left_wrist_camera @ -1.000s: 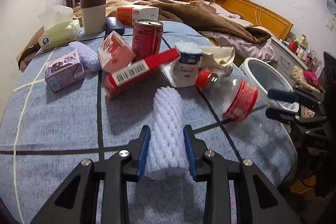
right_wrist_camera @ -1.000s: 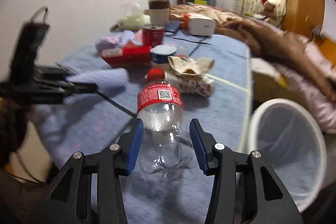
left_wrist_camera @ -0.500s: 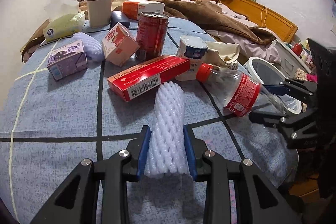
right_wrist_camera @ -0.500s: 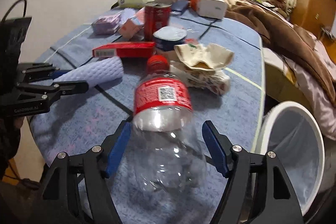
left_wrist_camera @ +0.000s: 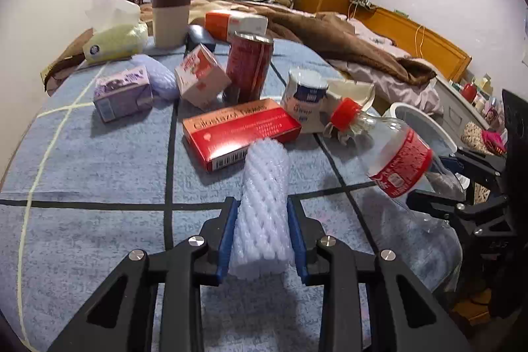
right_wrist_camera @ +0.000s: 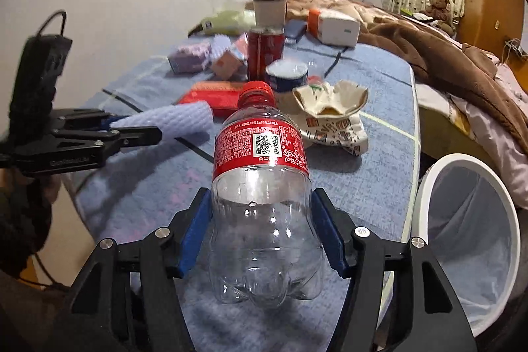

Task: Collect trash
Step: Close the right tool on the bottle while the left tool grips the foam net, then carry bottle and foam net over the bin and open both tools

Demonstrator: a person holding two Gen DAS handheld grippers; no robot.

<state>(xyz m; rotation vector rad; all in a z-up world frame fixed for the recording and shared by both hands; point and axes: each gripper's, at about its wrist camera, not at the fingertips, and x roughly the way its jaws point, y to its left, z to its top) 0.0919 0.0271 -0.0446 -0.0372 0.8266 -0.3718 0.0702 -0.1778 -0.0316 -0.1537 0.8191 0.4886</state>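
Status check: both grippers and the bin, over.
Left gripper shut on foam sleeve. Right gripper, fingers just closing, pads on clear bottle. White bin open beside table edge, path unobstructed.

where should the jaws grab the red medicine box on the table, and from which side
Across its two long narrow edges near the middle, coming down from above. The red medicine box lies flat on the blue tablecloth, so its broad face points up; the foam sleeve crowds its near end.
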